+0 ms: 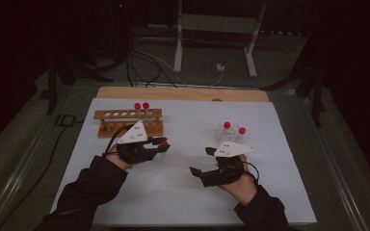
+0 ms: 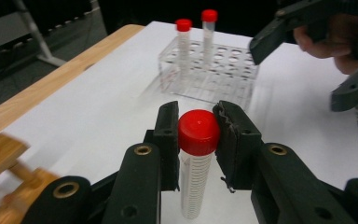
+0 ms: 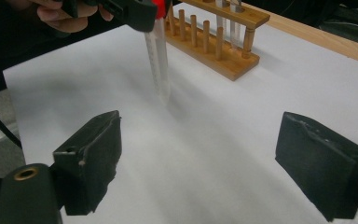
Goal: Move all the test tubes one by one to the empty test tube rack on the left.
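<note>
Two sets of tongs work over a white sheet on the surface [image 1: 183, 192], which shows a wooden edge along its far side. In the high view the left tongs [image 1: 163, 143] sit just in front of the wooden rack [image 1: 127, 121], and the right tongs [image 1: 201, 161] hover over bare white paper, near the clear plastic rack [image 1: 231, 135].

The left tongs [image 2: 198, 135] are clamped on a red-capped tube [image 2: 196, 161] — the pads press against the cap from both sides, and the clear graduated body hangs down below them, roughly upright. The right gripper view shows the same tube [image 3: 157, 58] held by its cap with its tip just above the sheet; whether it touches the paper cannot be told.

The right tongs [image 3: 200, 158] stand wide apart with nothing between the pads.

In the clear plastic rack [image 2: 209, 74] two more red-capped tubes stand upright, one [image 2: 183, 39] beside the other [image 2: 209, 32], with several empty holes around them. The wooden rack [image 3: 214, 39] holds two tubes at one end — their red caps [image 1: 141, 106] show in the high view — and the rest of its holes are empty. Dark sleeves come in from the near edge of the surface, one behind each hand.
</note>
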A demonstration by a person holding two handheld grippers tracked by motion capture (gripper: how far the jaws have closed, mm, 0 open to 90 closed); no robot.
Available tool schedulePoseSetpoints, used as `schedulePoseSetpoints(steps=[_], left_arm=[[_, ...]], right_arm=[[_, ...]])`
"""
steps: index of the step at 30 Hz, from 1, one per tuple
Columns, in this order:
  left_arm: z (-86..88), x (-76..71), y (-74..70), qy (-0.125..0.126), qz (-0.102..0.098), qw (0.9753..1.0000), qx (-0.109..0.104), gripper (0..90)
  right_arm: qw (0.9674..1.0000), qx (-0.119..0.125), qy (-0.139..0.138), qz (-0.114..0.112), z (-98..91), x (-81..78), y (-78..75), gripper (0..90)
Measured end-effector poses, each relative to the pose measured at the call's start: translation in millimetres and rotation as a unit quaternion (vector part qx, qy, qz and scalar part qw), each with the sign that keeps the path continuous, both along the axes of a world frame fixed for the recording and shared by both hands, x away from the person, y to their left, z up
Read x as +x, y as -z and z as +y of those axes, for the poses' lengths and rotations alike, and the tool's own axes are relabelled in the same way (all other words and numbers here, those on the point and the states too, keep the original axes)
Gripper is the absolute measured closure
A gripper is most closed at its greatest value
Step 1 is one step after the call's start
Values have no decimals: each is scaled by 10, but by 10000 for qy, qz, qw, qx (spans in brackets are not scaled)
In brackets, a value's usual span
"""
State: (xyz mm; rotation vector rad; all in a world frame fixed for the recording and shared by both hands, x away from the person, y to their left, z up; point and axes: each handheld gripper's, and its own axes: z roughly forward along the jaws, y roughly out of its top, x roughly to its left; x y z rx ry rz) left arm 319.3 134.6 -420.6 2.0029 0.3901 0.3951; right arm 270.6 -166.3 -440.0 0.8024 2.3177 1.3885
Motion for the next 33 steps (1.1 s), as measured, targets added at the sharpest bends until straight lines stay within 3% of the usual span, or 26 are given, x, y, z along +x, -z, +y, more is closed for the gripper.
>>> schedulePoseSetpoints(steps=[9, 15, 22, 26, 33], left_arm=[[273, 73, -83, -452, -115, 9989, -22, 720], [430, 151, -150, -850, -188, 9962, -4, 720], [585, 266, -249, -1415, -330, 9893, -107, 720], [646, 331, -304, -1617, -396, 9859, -166, 720], [699, 495, -382, -2033, -488, 9775, -283, 720]], right_arm=[[9999, 149, 68, 25, -26, 4, -20, 0], [9997, 245, 15, 7, -67, 7, -34, 0], [9997, 228, -17, -35, -73, 5, -36, 0], [9998, 202, -16, -60, -71, 1, -37, 0], [9998, 203, -30, -69, -68, 3, -32, 0]])
